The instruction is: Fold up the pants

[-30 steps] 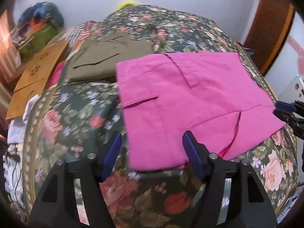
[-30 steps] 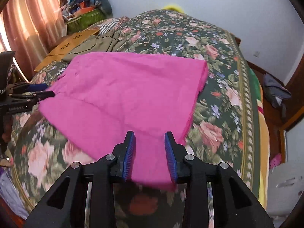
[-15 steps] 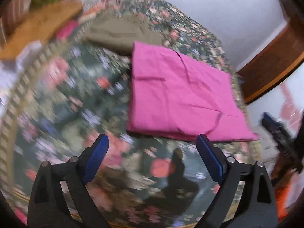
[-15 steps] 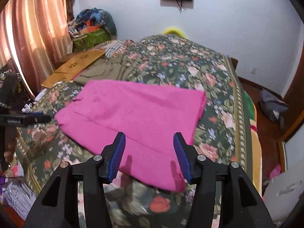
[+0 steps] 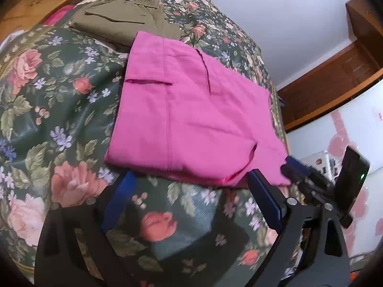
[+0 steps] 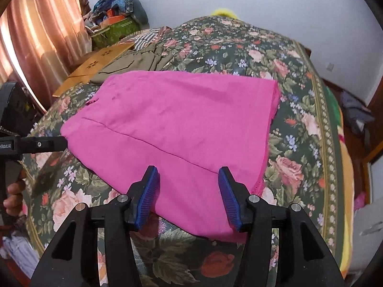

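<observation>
Left wrist view: the folded pink pants [image 5: 191, 117] lie flat on the floral bedspread [image 5: 59, 110] of a bed, their far corner overlapping the folded olive-green pants [image 5: 119, 19] farther up the bed. The left claw [image 5: 191, 201] stands wide open just short of the near folded edge, blue pads [image 5: 118, 201] apart with nothing between them. At right, the right claw [image 5: 290, 165] is seen side-on with its tips at the lower right corner of the pink fabric. Right wrist view: the pink pants [image 6: 172, 129] spread across the bedspread [image 6: 299, 110], one long crease running diagonally over the top layer. The right claw [image 6: 189, 196] is wide open, its blue pads [image 6: 227, 198] over the near edge of the cloth and gripping nothing. The left claw [image 6: 62, 143] reaches in from the left to the cloth's left corner. A flat cardboard box [image 6: 95, 64] and orange curtains [image 6: 40, 35] lie beyond.
</observation>
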A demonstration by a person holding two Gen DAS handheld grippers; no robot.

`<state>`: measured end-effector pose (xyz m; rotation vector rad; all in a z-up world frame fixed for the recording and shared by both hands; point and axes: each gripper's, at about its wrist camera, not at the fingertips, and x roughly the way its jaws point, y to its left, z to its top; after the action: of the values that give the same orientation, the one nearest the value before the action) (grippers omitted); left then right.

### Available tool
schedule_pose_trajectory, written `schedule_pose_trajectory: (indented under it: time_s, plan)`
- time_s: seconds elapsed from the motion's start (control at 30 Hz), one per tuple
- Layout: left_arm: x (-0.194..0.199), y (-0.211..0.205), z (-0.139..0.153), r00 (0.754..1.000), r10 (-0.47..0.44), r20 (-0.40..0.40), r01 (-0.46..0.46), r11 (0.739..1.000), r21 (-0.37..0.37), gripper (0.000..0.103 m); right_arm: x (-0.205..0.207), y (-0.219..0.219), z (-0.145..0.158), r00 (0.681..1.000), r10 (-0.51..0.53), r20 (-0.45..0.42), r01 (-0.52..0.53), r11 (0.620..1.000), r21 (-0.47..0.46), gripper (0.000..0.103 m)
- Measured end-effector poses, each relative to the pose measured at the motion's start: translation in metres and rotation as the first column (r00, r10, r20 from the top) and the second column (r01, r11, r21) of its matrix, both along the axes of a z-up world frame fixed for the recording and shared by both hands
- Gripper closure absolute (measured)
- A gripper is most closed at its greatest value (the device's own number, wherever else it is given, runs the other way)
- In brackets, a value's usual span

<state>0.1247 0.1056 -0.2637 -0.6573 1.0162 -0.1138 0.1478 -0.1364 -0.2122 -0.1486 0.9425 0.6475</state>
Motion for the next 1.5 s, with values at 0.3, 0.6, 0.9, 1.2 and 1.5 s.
schedule_pose_trajectory:
  time_s: [0.3,0.6,0.9,1.2,1.5]
  plan:
    - [0.022,0.015,-0.01,0.998,0.063,-0.022,-0.064,0.997,-0.031,0.008,-0.003,0.001,-0.002,1.0,0.001,-0.007,-0.001,1.0,0.008,0.054]
    - [0.043,0.015,-0.017,0.993,0.105,-0.047,-0.104,0.994,0.021,0.019,-0.001,0.0,-0.002,1.0,-0.001,-0.01,0.001,1.0,0.014,0.054]
    - [0.039,0.011,0.006,0.997,0.073,0.018,-0.075,0.988,0.137,0.063,-0.001,-0.002,-0.003,1.0,-0.002,-0.013,0.003,1.0,0.016,0.054]
    - [0.018,-0.006,0.047,0.993,0.017,0.117,-0.055,0.942,0.33,0.071,-0.004,-0.003,0.001,1.0,-0.019,-0.023,0.018,1.0,-0.004,0.054]
    - [-0.015,-0.022,0.071,0.983,-0.02,0.181,-0.069,0.88,0.471,0.073,-0.007,0.013,0.034,0.999,0.005,0.035,-0.004,1.0,-0.019,0.052]
